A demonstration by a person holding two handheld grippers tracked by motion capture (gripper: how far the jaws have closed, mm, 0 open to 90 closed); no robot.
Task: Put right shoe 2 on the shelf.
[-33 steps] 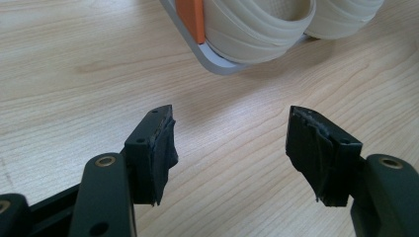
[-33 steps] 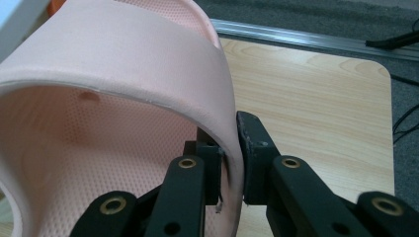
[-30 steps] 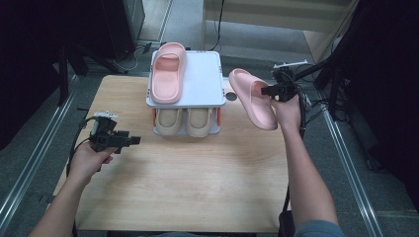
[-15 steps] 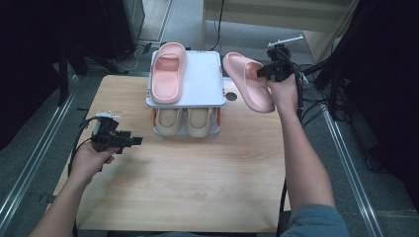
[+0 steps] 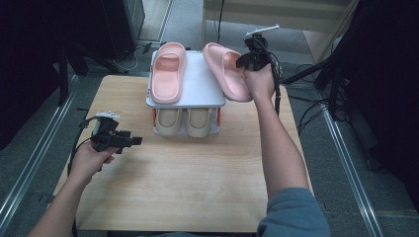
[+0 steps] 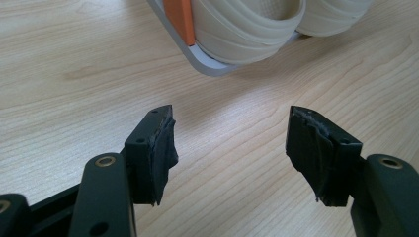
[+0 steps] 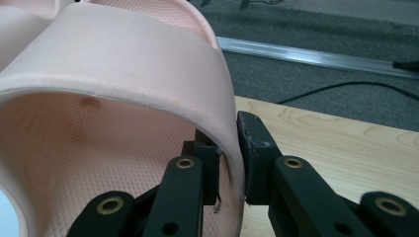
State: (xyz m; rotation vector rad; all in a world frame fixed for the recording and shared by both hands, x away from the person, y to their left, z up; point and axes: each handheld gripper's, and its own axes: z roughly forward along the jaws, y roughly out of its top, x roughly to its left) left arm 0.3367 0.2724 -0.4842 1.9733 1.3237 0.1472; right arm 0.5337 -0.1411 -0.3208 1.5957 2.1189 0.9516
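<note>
Shifted toward 10 o'clock: right gripper (image 5: pixel 245 61), fingers pinching pink slipper (image 5: pixel 225 70) strap, over rack (image 5: pixel 198 92) edge, forearm outstretched. Left gripper (image 5: pixel 129 141): fingers spread, low above surface (image 5: pixel 188 177).

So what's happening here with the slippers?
A person is loading a small two-tier shoe rack on a wooden table. The right gripper is shut on the strap of a pink slipper, holding it tilted at the top shelf's right edge, beside its mate lying there. Two cream slippers fill the lower shelf. The left gripper waits open over the table.
</note>
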